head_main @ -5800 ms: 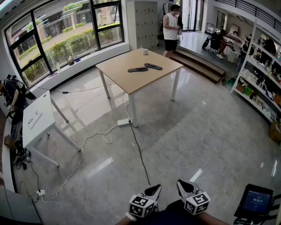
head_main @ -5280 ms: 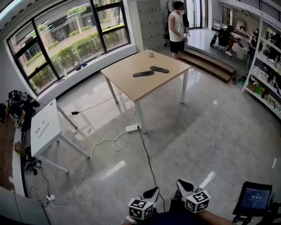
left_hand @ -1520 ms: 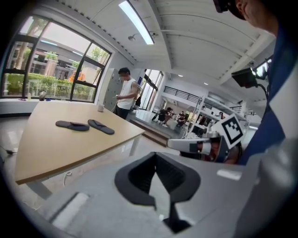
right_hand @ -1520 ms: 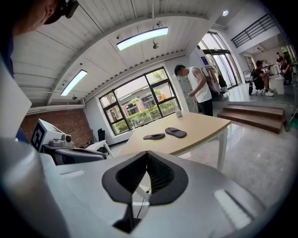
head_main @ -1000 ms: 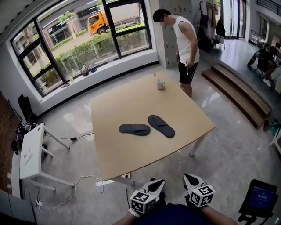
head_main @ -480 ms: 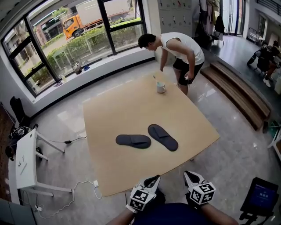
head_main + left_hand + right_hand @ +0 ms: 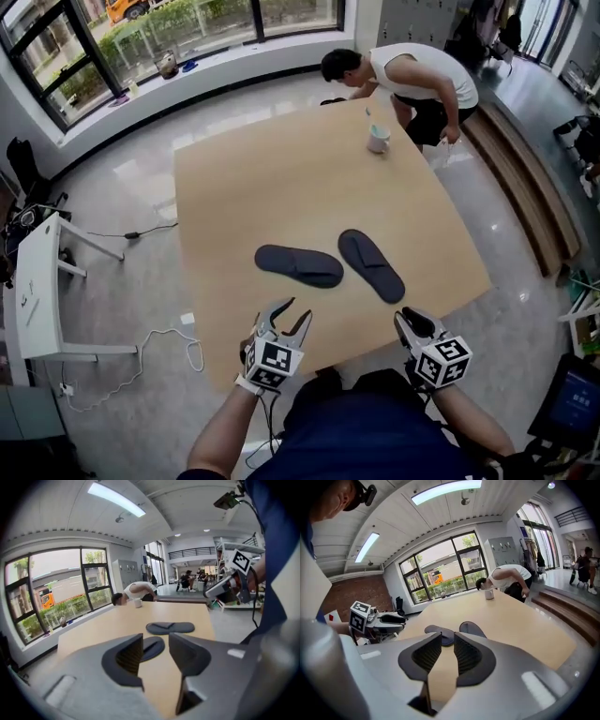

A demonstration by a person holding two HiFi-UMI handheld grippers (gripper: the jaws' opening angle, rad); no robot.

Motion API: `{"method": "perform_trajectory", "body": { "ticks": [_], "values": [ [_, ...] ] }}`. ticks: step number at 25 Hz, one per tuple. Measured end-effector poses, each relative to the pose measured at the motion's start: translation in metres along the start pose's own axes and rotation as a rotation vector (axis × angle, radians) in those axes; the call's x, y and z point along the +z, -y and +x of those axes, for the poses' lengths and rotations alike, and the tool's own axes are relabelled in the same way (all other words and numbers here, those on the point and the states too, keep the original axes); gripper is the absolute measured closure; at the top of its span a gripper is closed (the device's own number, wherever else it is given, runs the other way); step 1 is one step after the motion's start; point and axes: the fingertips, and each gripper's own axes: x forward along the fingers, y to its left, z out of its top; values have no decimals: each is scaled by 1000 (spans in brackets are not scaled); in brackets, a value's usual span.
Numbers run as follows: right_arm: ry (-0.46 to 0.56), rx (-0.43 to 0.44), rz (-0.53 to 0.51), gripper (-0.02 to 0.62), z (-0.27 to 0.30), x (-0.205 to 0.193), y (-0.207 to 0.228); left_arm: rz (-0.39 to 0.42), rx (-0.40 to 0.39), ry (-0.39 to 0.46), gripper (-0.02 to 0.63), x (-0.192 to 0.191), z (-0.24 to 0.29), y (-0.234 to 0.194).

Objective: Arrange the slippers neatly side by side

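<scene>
On the desk one slipper and the other slipper lie in a V, not parallel — so the arranging is left to do — while the left tool and the right tool, whose jaws have just been opening and hold nothing, hover at the near edge.

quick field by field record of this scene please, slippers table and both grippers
surface: light wooden table
slippers: two dark grey flat slippers on it, left slipper and right slipper, angled to each other, not parallel
left: left gripper open, jaws just opening, nothing between them
right: right gripper open, jaws just opening, nothing between them
other: white mug near far edge; person bending beside it
</scene>
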Motion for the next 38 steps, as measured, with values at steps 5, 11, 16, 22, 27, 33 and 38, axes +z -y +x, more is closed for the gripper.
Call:
{"method": "perform_trajectory", "body": {
  "ticks": [5,11,16,22,27,33,38],
  "values": [
    [-63,2,-121,485,41,8,24,20,17,-70,433,-9,15,-41],
    [-193,104,-266,456,104,-5,53,156,-19,-179,420,-8,54,-62],
    [-272,222,-448,456,150,-9,51,425,-202,-331,403,-29,101,-31],
    [-373,280,-695,434,195,-27,59,671,-355,-482,403,-67,137,-25],
    [-388,320,-780,422,218,-40,64,644,-385,-542,426,-90,158,-36],
    [-450,369,-808,421,227,-55,61,545,-402,-584,440,-108,162,-34],
    [-471,357,-747,420,231,-62,67,349,-379,-596,453,-111,165,-35]
  ]
}}
